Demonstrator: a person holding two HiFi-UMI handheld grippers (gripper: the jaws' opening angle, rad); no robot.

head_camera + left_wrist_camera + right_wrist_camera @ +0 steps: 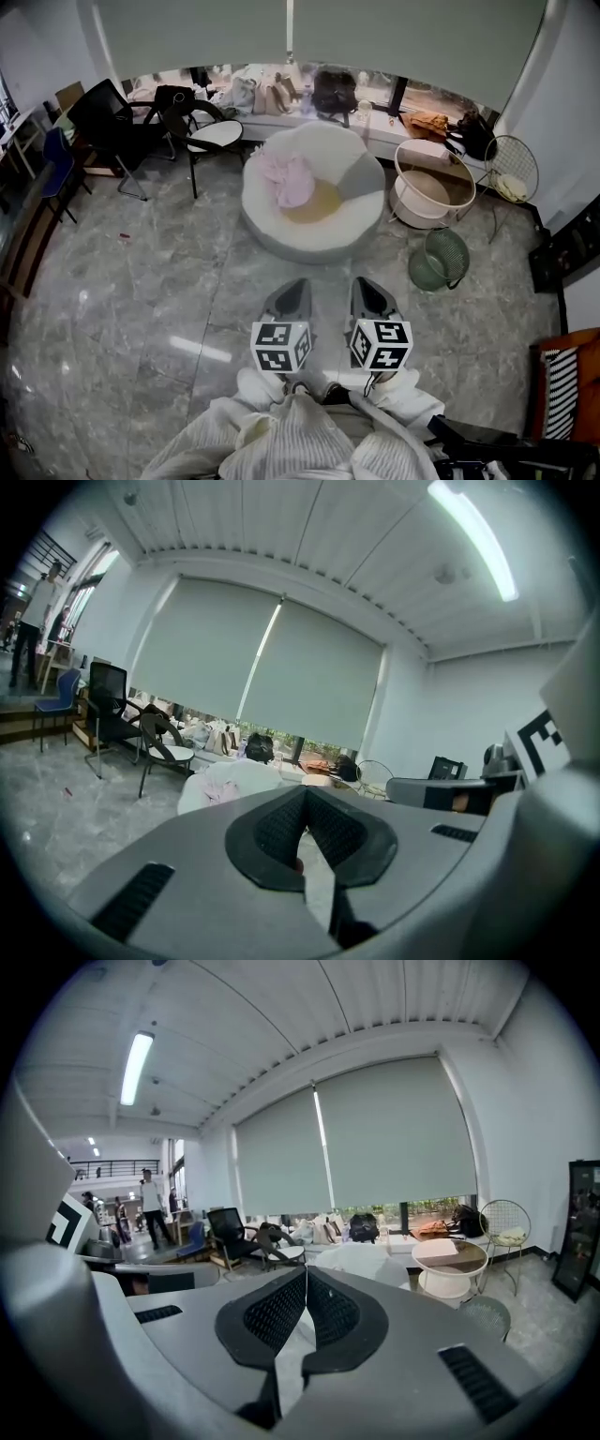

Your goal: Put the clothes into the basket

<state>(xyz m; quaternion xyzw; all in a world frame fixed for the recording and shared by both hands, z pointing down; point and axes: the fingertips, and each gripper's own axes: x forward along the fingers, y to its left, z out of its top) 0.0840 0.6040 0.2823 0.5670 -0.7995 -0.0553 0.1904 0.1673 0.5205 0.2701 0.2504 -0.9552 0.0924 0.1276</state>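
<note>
A pink garment [289, 180] and a yellow one [317, 202] lie on the seat of a round white armchair [281, 239] ahead of me. A green wire basket [439, 260] stands on the floor to the armchair's right, also low in the right gripper view [487, 1314]. My left gripper [292, 286] and right gripper [368, 284] are held side by side, well short of the armchair. Both are shut with nothing between the jaws. In the left gripper view the pink garment [220, 787] shows beyond the closed jaws.
A round white side table [433, 187] stands behind the basket, with a wire chair [511, 169] further right. Black chairs [112, 117] and a white-seated chair [214, 134] stand at the left. Bags [333, 91] line the window ledge. A person [150, 1206] walks far off.
</note>
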